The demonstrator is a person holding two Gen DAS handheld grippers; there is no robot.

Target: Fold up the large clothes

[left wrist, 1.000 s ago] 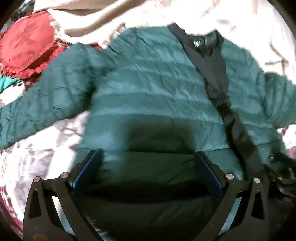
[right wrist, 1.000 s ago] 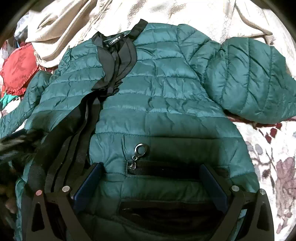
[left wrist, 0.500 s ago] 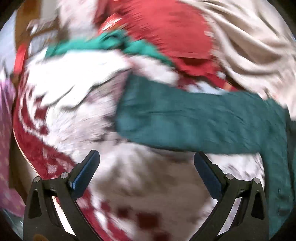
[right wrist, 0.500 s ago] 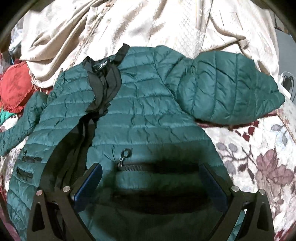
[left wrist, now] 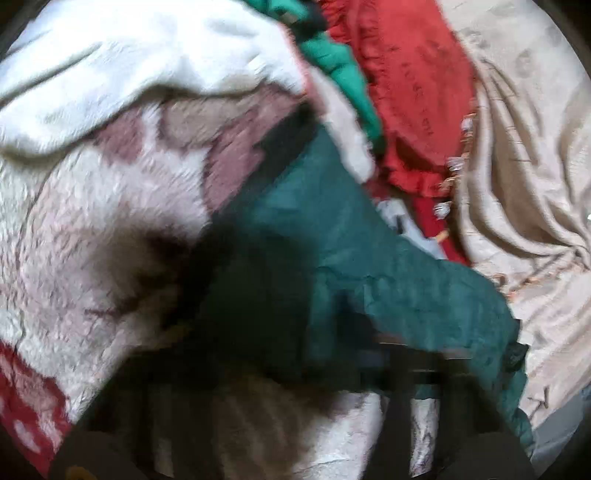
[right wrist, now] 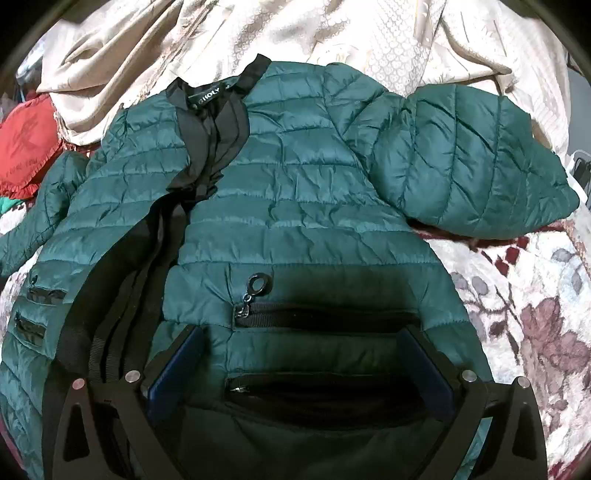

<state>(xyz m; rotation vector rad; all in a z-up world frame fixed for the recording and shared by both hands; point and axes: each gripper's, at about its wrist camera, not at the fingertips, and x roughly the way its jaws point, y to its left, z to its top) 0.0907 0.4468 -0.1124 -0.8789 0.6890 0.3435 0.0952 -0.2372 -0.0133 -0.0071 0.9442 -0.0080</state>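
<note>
A flowered blanket [right wrist: 535, 314] covered the bed, with a cream bedspread [right wrist: 369, 33] bunched along the far side and a red cushion [right wrist: 26, 140] off to the left. On this lay the green quilted jacket [right wrist: 295, 206], front up and spread nearly flat, its black zip band [right wrist: 207, 147] running down from the collar. No fold had been made in the body. One sleeve [right wrist: 472, 162] was doubled back on itself beside the shoulder, lying partly on the blanket; the other sleeve [left wrist: 369, 266] stretched out toward the cushion.

The right gripper [right wrist: 301, 369] hung over the lower front, just below the pocket zip [right wrist: 325, 314], its fingers [right wrist: 173, 369] spread wide with nothing between them. The left gripper [left wrist: 295, 398] was down at the outstretched sleeve, but that view was smeared by motion and the fingers showed only as dark shapes, so whether they had closed on the cloth could not be told; it looked as though the sleeve end sat right at them.

The task seemed barely begun: both sleeves needed bringing across the chest, then the body folding up.
</note>
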